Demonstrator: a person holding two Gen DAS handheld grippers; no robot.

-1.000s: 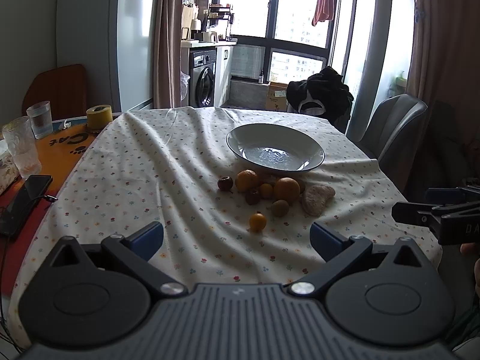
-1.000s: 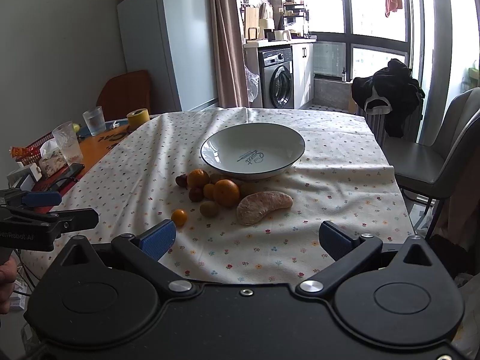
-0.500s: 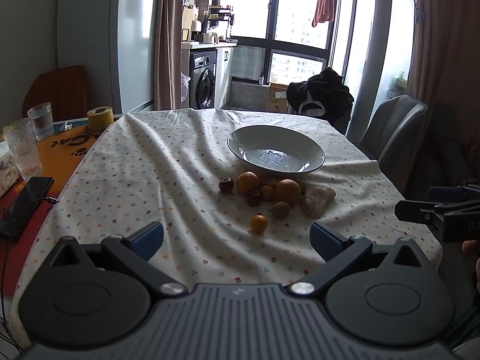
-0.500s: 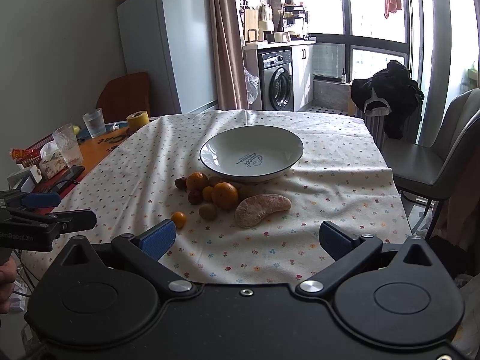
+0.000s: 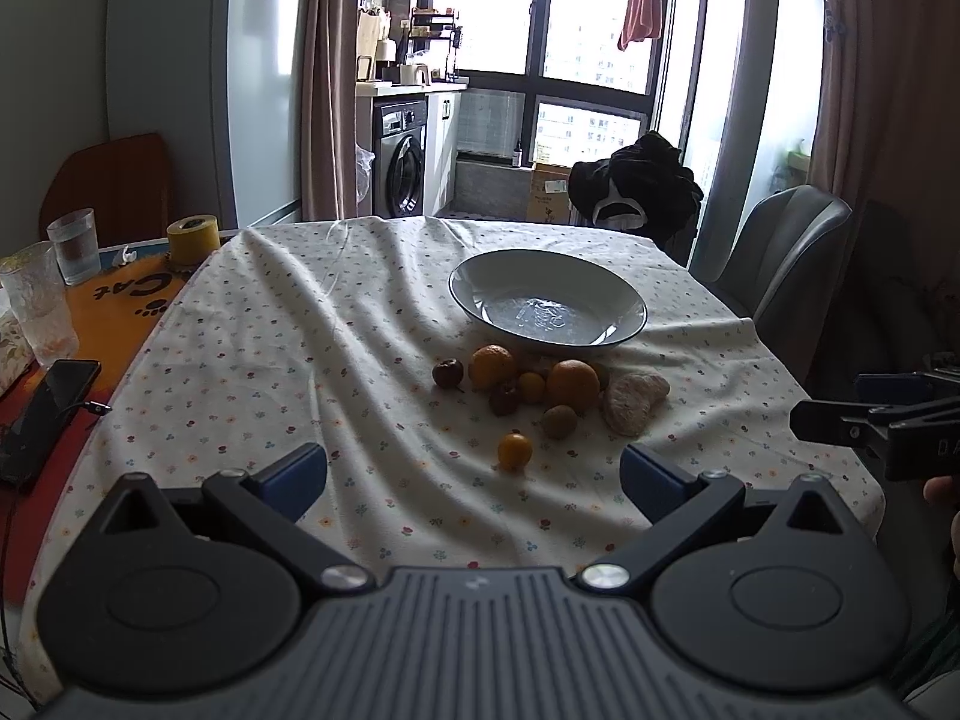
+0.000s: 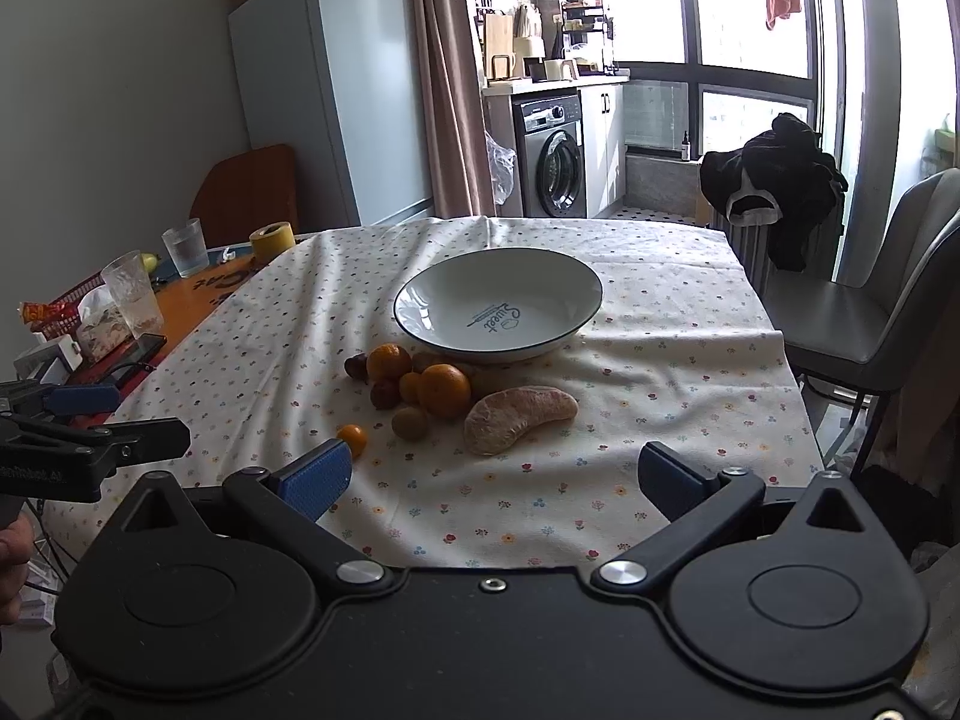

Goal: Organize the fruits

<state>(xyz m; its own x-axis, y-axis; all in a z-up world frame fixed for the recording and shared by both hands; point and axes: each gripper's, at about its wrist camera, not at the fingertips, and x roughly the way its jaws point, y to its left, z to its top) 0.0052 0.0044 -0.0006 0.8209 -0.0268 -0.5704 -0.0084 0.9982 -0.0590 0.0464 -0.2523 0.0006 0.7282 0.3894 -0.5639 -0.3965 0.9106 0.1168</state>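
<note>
A white bowl (image 5: 549,300) (image 6: 498,306) sits empty on the flowered tablecloth. In front of it lies a cluster of fruit: two oranges (image 5: 573,384) (image 6: 444,390), a peeled pomelo segment (image 5: 633,399) (image 6: 516,417), a kiwi (image 5: 560,421) (image 6: 410,423), dark plums (image 5: 448,372) (image 6: 384,393) and a small kumquat (image 5: 515,450) (image 6: 352,438) lying apart, nearest me. My left gripper (image 5: 474,471) is open over the near table edge, well short of the fruit. My right gripper (image 6: 495,477) is open too, just short of the pomelo segment. Neither holds anything.
On the orange mat at the left stand two glasses (image 5: 75,246) (image 6: 132,294), a yellow tape roll (image 5: 192,238) and a phone (image 5: 45,408). A grey chair (image 6: 876,312) stands at the table's right side. A fridge and washing machine stand behind.
Both grippers have crept slightly forward toward the fruit; bowl and fruit lie as before. Both stay open.
</note>
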